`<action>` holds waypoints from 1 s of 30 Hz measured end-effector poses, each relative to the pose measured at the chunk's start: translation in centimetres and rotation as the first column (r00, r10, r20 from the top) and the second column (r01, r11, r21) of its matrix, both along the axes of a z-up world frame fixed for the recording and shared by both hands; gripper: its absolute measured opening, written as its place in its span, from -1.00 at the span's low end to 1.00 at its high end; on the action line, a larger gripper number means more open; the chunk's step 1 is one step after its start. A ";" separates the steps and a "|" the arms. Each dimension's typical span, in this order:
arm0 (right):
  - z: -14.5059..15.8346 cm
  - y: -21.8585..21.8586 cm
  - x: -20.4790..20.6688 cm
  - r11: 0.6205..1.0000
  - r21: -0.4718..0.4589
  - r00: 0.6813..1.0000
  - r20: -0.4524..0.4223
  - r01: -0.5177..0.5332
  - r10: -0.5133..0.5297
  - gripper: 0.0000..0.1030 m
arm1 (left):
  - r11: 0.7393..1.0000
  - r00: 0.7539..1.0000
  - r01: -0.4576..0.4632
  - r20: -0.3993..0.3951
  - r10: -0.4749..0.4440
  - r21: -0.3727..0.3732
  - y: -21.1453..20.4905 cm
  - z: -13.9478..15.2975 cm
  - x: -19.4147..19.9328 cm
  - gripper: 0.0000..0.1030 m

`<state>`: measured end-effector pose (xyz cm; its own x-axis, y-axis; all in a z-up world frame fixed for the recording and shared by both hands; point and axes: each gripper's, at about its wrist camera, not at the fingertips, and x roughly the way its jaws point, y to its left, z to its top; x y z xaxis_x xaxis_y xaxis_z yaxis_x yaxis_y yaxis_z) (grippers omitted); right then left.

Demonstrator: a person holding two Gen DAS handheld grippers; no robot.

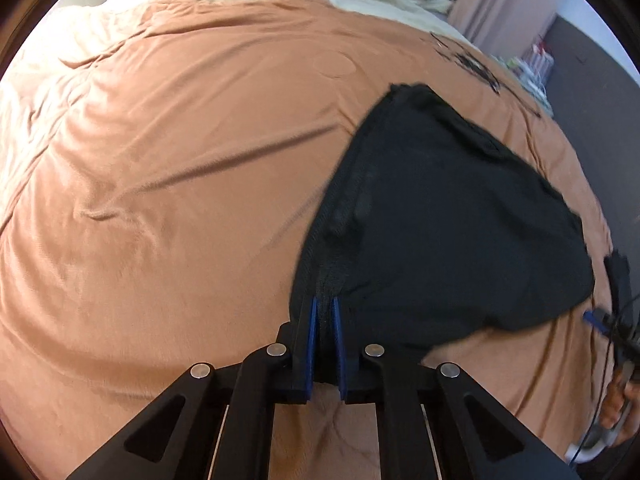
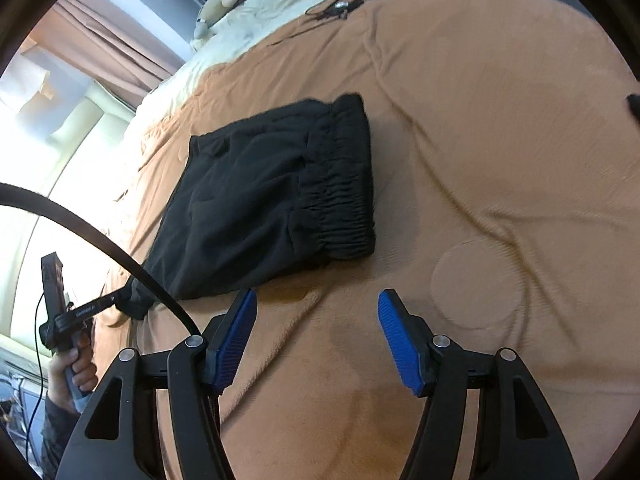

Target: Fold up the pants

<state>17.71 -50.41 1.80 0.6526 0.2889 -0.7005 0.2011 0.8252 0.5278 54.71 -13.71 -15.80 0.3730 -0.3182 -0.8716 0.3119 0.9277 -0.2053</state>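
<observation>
You are in a home bedroom. Ahead of your right gripper [image 2: 316,300] spreads a bed under a soft orange-brown blanket [image 2: 500,140], with a cream, bear-printed quilt [image 2: 256,12] beyond its far edge. Stuffed toys [image 2: 218,4] sit at the head, pink curtains [image 2: 108,48] hang to the left, and a bright window [image 2: 24,92] glows beside them.

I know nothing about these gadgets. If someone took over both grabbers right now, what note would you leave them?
Left gripper: shut on the black pants, pinching one edge.
Right gripper: open, holding nothing, hovering over the orange blanket just short of the pants.
Pants: already folded into a compact bundle on the blanket, elastic waistband on top.
Left to do: probably release the left grip, neaten, perhaps one more fold.
</observation>
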 end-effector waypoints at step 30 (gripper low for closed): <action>-3.6 -1.2 4.0 0.987 0.150 0.994 0.088 0.054 -0.067 -0.25 | 0.997 0.996 0.074 0.044 -0.074 -0.017 -2.5 -1.0 1.0 -0.83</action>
